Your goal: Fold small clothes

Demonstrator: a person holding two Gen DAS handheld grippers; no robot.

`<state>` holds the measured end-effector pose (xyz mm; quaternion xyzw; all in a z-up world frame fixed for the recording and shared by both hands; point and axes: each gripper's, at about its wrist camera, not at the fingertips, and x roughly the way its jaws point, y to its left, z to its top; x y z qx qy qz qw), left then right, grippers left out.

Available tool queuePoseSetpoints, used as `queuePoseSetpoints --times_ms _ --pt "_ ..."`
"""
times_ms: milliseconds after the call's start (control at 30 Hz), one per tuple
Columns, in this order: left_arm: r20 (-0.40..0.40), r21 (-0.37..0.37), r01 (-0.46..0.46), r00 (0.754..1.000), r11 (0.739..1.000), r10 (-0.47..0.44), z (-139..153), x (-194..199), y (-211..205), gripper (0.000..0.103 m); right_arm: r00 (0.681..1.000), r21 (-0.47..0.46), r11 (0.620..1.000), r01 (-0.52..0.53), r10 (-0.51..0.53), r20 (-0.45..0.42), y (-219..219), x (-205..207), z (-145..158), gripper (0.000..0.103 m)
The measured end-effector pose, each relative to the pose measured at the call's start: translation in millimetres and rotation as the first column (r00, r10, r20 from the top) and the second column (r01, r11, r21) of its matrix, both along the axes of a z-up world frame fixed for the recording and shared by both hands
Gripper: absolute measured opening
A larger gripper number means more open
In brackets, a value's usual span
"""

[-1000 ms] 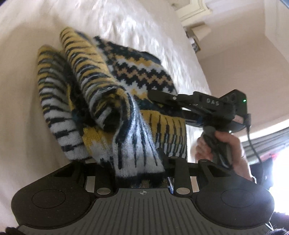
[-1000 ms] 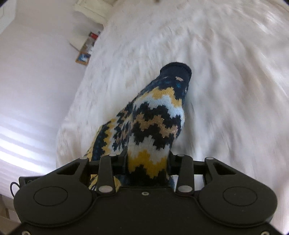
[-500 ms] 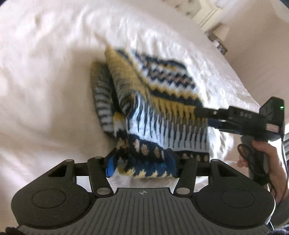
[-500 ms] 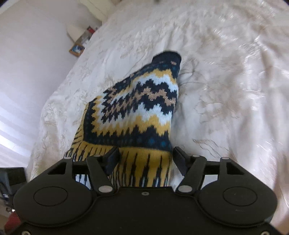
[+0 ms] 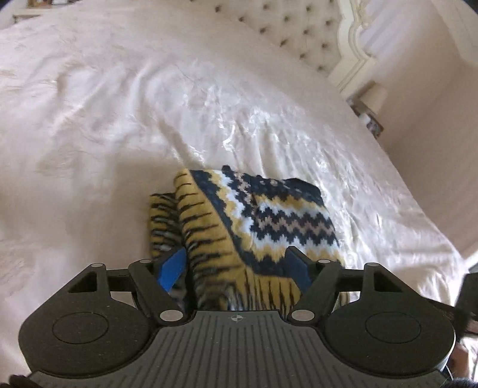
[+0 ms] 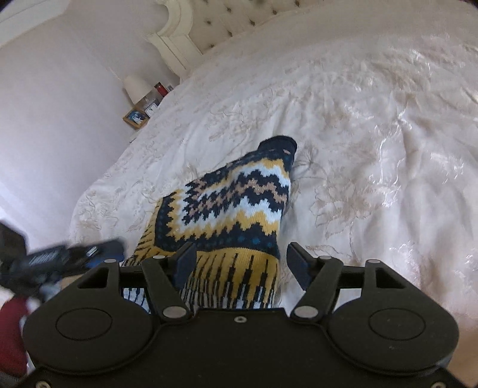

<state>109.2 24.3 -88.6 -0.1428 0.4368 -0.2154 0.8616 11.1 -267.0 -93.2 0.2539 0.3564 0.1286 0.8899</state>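
Note:
A small knitted sweater (image 5: 269, 221) with navy, yellow, white and tan zigzag bands lies folded on the white bedspread (image 5: 119, 119). My left gripper (image 5: 236, 265) hovers over its near yellow-striped edge. Its jaws are opening and straddle the fabric, and the blue pads (image 5: 171, 268) do not press on it. In the right wrist view the same sweater (image 6: 236, 206) stretches away towards its navy cuff. My right gripper (image 6: 242, 262) stands open over the striped hem, its right finger clear of the knit. The left gripper (image 6: 59, 259) shows blurred at the left edge.
A tufted headboard (image 5: 283, 27) closes the far end of the bed. Beside the bed a nightstand carries a white lamp (image 6: 136, 86) and a framed picture (image 6: 136, 118). The bedspread (image 6: 373, 149) spreads wide to the right of the sweater. A red sleeve (image 6: 12, 328) shows at the lower left.
Both grippers held the sweater a second ago and have let it go and opened. The sweater has dropped flat onto the bed, and both grippers have drawn back and tilted.

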Motion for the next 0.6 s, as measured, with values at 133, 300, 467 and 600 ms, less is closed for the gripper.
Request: queuePoseSetpoints --times_ms 133,300,467,600 --pt "-0.042 0.097 -0.027 0.999 0.995 0.032 -14 9 -8 0.057 1.0 -0.021 1.0 -0.005 0.005 0.016 1 -2 2 0.071" --pt "-0.021 0.026 -0.065 0.998 0.998 0.065 -22 -3 7 0.017 1.0 -0.059 0.998 -0.021 0.022 0.016 6 1 1 0.071" --pt "-0.008 0.012 -0.105 0.994 0.994 0.105 -31 -26 24 0.017 0.998 -0.128 0.99 -0.051 0.056 0.034 13 13 6 0.071" --pt "0.004 0.006 -0.118 0.993 0.993 0.118 -29 -30 25 0.018 0.997 -0.191 0.981 -0.034 0.046 0.057 18 40 10 0.071"
